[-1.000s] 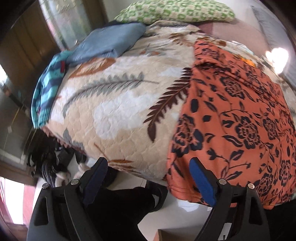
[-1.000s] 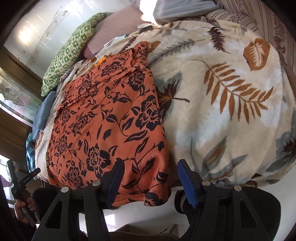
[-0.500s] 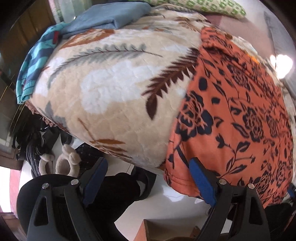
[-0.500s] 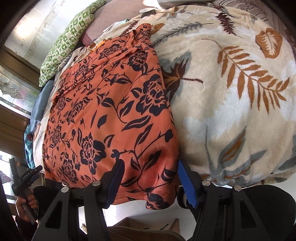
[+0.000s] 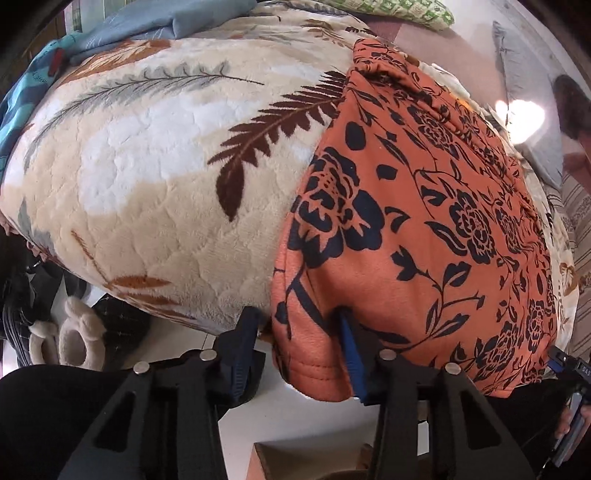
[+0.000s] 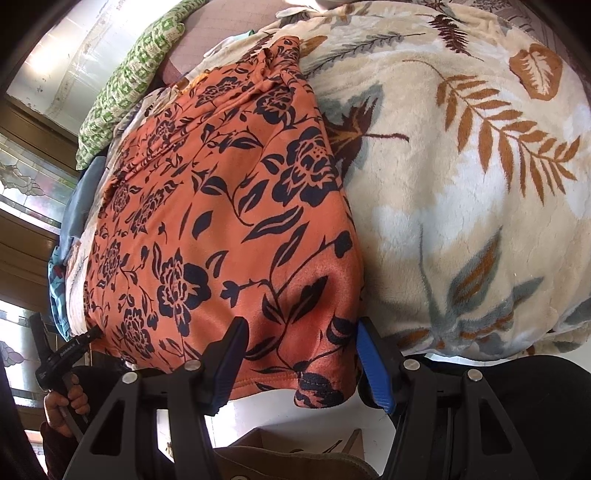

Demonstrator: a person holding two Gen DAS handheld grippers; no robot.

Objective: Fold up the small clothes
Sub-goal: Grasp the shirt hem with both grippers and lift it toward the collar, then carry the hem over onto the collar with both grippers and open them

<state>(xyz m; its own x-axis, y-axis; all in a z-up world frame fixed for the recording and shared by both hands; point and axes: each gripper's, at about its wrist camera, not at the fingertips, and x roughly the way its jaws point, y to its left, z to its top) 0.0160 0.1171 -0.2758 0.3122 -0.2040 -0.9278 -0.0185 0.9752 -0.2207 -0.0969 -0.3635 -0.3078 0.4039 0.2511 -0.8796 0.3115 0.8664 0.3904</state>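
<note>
An orange garment with dark blue flowers [image 5: 424, 206] lies spread on a bed and hangs over its near edge; it also shows in the right wrist view [image 6: 221, 206]. My left gripper [image 5: 299, 336] is open and straddles the garment's near left corner; its right finger is partly tucked behind the fabric. My right gripper [image 6: 299, 343] is open and straddles the near right corner at the hem. The left gripper and the hand holding it show at the far left of the right wrist view [image 6: 66, 350].
A cream fleece blanket with leaf prints [image 5: 147, 177] covers the bed. A blue folded cloth [image 5: 147, 22] and a green patterned pillow [image 6: 129, 81] lie at the far end. Plush slippers [image 5: 70, 336] lie on the white floor below. A cardboard box [image 5: 288, 461] sits under the grippers.
Both grippers have moved forward to the bed's near edge. The garment's near corners now sit between the fingers of each gripper. Both jaws have narrowed somewhat.
</note>
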